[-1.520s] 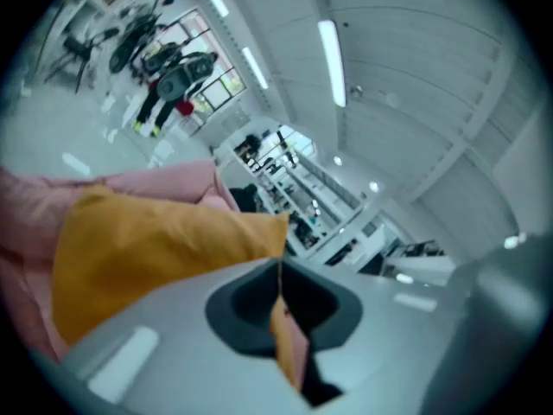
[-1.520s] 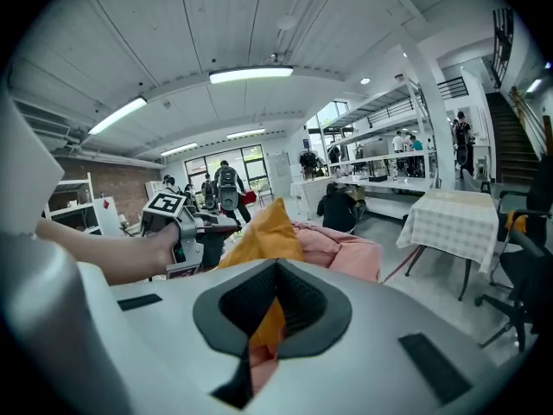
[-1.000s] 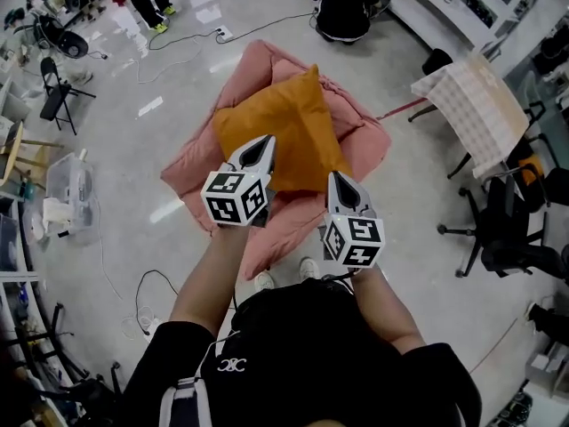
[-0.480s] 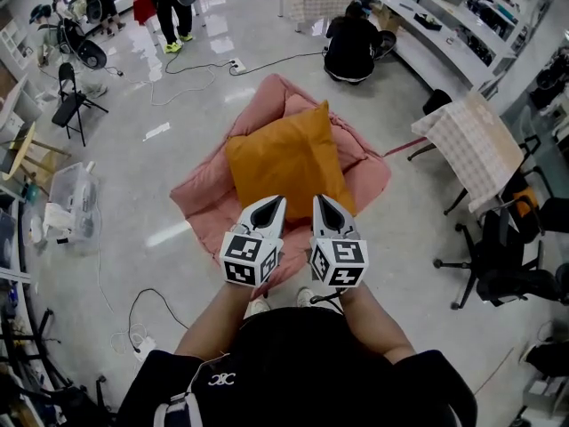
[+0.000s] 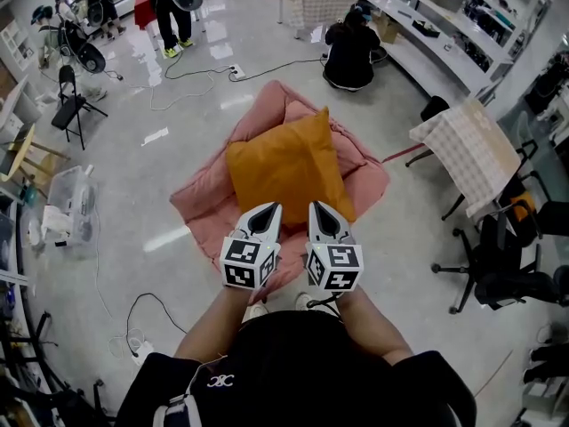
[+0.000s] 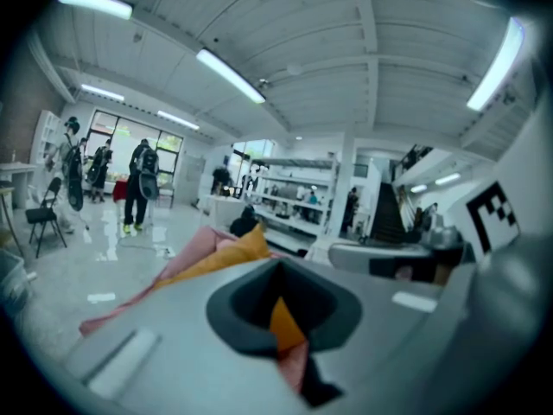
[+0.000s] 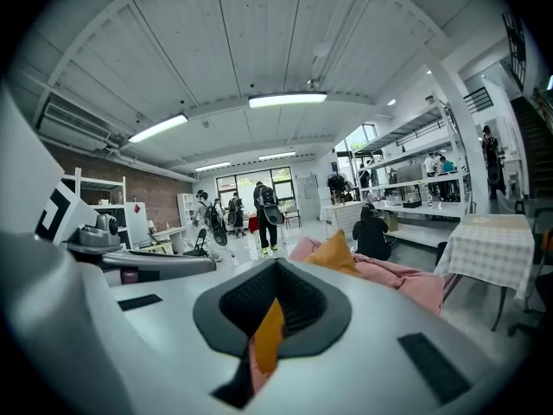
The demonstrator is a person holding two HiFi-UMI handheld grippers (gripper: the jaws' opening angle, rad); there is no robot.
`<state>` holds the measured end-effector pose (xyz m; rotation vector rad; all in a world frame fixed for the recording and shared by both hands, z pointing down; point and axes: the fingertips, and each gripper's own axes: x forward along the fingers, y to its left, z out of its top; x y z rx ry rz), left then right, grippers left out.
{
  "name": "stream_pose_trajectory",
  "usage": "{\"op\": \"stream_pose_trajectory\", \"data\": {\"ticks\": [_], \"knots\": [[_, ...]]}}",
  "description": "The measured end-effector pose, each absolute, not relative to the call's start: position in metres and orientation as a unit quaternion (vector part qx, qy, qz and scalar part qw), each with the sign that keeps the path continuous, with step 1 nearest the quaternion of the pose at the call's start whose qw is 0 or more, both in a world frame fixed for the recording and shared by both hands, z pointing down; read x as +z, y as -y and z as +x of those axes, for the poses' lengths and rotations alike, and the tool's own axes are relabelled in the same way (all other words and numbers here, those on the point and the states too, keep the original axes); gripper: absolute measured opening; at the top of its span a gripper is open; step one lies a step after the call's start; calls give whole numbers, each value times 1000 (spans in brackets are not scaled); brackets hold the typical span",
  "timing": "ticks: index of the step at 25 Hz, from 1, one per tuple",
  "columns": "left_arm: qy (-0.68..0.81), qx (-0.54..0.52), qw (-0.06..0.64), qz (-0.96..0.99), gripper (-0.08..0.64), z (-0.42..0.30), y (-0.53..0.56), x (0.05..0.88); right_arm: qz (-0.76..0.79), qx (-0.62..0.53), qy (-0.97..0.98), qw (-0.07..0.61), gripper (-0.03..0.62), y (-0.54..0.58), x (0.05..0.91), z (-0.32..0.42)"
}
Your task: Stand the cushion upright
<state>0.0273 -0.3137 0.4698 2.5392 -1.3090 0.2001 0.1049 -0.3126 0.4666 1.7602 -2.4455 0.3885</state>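
Open lab or workshop hall. Glossy grey floor (image 5: 160, 87) spreading left of the left gripper (image 5: 267, 213); long white benches (image 5: 444, 34) with shelving far ahead-right of the right gripper (image 5: 318, 212); office chairs (image 5: 498, 265) to its right; strip lights (image 7: 288, 100) overhead.

Orange sq. cushion (image 5: 289, 172) lies tilted on pink quilt (image 5: 200, 198), far corner raised.

A glossy pale grey floor (image 5: 133, 185) is seen across the whole frame. At its centre a crumpled pink padded quilt (image 5: 200, 198) is spread directly on it, and a square orange fabric cushion (image 5: 289, 167) is carried on top of the quilt. A long black cable (image 5: 191, 68) and a white power strip (image 5: 236, 72) are laid on the floor above the quilt. A clear plastic box (image 5: 67, 198) is set near the left edge.
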Motion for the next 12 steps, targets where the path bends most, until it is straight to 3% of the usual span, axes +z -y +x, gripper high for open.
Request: {"op": "stream_pose_trajectory", "data": {"ticks": [12], "knots": [[444, 72, 154, 880, -2, 30, 310, 473, 583, 133, 799, 59, -3, 307, 468, 106]]}}
